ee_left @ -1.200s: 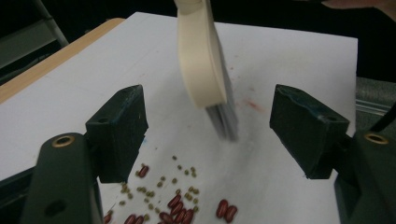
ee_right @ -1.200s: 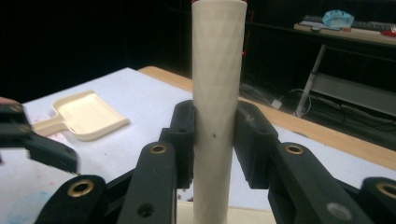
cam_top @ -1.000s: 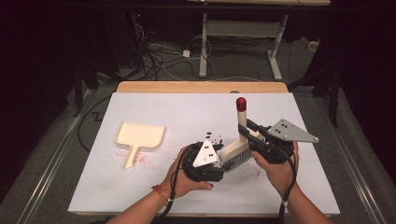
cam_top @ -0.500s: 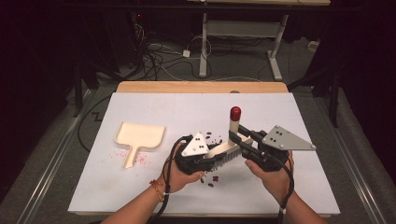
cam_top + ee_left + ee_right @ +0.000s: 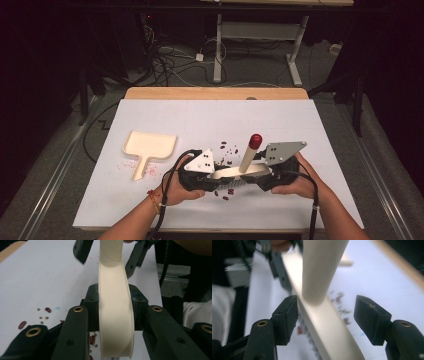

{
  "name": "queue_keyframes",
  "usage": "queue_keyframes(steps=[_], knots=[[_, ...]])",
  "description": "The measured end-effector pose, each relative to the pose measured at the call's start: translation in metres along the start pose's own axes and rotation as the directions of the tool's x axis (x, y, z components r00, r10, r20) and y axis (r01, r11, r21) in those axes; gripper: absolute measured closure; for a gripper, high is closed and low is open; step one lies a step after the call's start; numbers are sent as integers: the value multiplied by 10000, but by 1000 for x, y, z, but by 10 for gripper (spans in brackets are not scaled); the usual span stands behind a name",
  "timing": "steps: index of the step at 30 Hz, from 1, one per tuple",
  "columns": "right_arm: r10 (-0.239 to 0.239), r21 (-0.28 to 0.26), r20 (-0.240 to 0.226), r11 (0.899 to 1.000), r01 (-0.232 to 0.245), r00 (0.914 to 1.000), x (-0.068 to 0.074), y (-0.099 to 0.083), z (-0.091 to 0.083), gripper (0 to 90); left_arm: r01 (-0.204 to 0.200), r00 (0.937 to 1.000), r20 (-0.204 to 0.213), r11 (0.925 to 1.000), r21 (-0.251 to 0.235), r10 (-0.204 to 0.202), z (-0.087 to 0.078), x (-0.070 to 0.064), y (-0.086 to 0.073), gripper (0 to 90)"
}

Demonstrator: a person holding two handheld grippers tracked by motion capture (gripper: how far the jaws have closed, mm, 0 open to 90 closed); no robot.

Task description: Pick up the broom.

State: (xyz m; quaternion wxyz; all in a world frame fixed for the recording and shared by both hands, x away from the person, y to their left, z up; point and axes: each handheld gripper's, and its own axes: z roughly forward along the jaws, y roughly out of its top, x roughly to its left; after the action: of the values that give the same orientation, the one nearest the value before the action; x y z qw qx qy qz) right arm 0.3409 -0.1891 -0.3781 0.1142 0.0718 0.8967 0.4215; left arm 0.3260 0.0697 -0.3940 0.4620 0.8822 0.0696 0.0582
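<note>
While the left gripper [image 5: 212,176] clamps one end of the brush [image 5: 237,172], the right gripper's [image 5: 267,176] jaws stand wide apart astride the other end, over scattered beans [image 5: 227,148] on the table [image 5: 300,130].

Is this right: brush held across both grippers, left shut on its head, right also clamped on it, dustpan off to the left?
Not quite. The right gripper is open: in the right gripper view its jaws stand apart, the brush passing between. The left gripper is shut on the brush, and the dustpan lies to the left.
</note>
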Motion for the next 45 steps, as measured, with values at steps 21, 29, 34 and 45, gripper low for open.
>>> queue_keyframes(steps=[21,29,34,45], knots=[[741,-383,262,9966,-730,9969,-7,-4,4,674,490,9411,-3343,9987,-155,-513,-36,20,-31,237],[1662,-1112,1528,9824,-1501,9742,-24,-13,-7,673,534,8650,-5005,9984,191,-366,-68,7,-64,233],[1975,-913,2524,9794,-1799,9473,-34,-17,-10,673,885,8501,-5243,9948,498,-493,-77,2,-85,210],[2297,-705,3616,9731,-2191,9036,-48,-31,-10,673,1745,8198,-5580,9842,297,-1285,-101,-10,-122,209]])
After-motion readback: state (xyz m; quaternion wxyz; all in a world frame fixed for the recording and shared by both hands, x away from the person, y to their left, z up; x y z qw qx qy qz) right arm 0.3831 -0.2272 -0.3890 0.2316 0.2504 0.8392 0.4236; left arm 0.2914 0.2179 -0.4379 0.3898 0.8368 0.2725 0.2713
